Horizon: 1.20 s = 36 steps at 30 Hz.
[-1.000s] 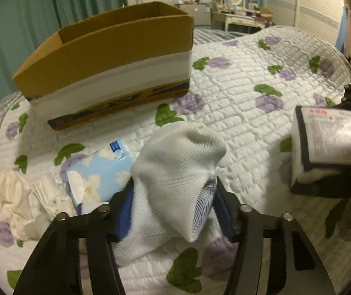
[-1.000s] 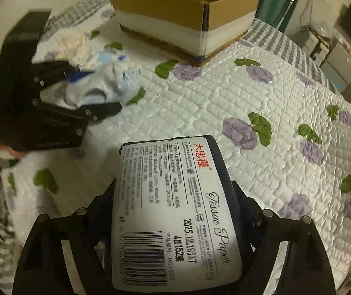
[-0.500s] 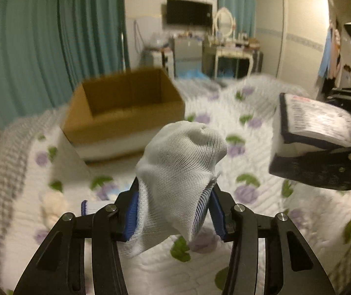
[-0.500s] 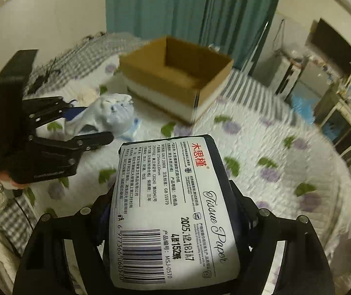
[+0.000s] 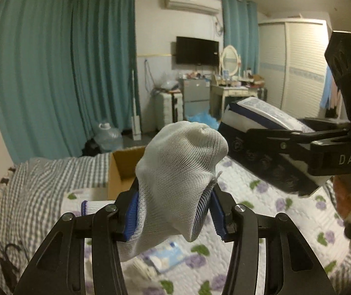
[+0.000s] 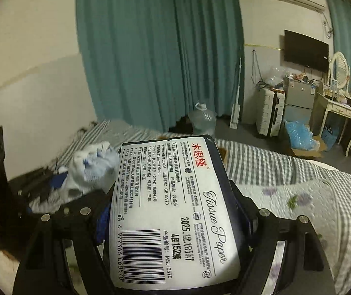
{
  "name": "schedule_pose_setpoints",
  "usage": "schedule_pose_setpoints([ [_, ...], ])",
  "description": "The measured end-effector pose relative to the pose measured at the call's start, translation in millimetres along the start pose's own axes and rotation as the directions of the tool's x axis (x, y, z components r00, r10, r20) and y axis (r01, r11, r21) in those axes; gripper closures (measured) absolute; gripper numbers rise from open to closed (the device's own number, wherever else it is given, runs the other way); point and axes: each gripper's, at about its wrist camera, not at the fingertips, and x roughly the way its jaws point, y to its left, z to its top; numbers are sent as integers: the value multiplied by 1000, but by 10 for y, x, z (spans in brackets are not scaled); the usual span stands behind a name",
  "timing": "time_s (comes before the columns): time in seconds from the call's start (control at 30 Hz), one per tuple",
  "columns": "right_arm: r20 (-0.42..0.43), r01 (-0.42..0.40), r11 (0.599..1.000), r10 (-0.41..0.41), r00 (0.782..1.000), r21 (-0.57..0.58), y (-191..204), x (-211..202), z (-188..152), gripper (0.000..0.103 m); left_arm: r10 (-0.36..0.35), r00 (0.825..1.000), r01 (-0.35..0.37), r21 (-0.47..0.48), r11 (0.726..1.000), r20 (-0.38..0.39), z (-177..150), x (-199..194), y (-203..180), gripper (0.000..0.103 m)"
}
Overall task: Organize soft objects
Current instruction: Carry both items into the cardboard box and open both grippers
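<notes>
My left gripper (image 5: 174, 211) is shut on a white mesh sock (image 5: 177, 179) and holds it high above the bed. My right gripper (image 6: 175, 217) is shut on a pack of tissue paper (image 6: 170, 209) with a white label. The pack (image 5: 263, 118) and the right gripper show at the right of the left wrist view. The sock (image 6: 91, 169) shows at the left of the right wrist view. A brown cardboard box (image 5: 123, 169) stands on the bed behind the sock, mostly hidden by it.
A quilted floral bedspread (image 5: 268, 221) and a grey checked blanket (image 5: 40, 191) cover the bed. A small blue floral pack (image 5: 168, 255) lies on the bed below the sock. Teal curtains, a water jug (image 6: 202, 120), a dresser and a TV stand beyond.
Both grippers have risen well above the bed with their loads and tilted up, so the room now fills the views. The box has dropped low behind the sock and the pack.
</notes>
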Motion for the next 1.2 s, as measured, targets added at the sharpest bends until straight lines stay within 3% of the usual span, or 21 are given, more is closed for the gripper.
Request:
schedule_pose_setpoints([
  [0.23, 43, -7, 995, 3, 999, 96, -142, 813, 314, 24, 21, 999, -22, -17, 1000, -23, 129, 881, 349, 54],
  [0.43, 30, 55, 993, -58, 998, 105, -276, 1670, 351, 24, 33, 997, -33, 3, 999, -74, 16, 1652, 543, 50],
  [0.63, 22, 75, 992, -77, 997, 102, -432, 2226, 294, 20, 28, 986, -29, -4, 1000, -163, -189, 2054, 613, 46],
  [0.67, 34, 57, 992, -61, 998, 117, -464, 2280, 289, 15, 25, 985, -27, -7, 1000, -170, -212, 2094, 608, 45],
  [0.73, 60, 19, 990, -27, 998, 141, -509, 2353, 291, 5, 42, 984, -43, -5, 999, -174, -248, 2113, 622, 41],
  [0.83, 82, 23, 988, -36, 996, 153, -480, 2340, 282, 3, 68, 986, -67, 10, 998, -154, -234, 2057, 608, 33],
  [0.93, 89, 63, 991, -73, 993, 116, -375, 2266, 315, 3, 87, 988, -87, 5, 996, -125, -177, 1873, 620, 33],
  [1.03, 116, 86, 991, -98, 988, 101, -279, 2036, 326, 3, 88, 991, -91, -30, 995, -101, -82, 1642, 667, 32],
  [1.2, 158, 127, 990, -136, 978, 69, -62, 1434, 375, 3, 89, 996, -89, -58, 994, 7, 166, 917, 683, 32],
])
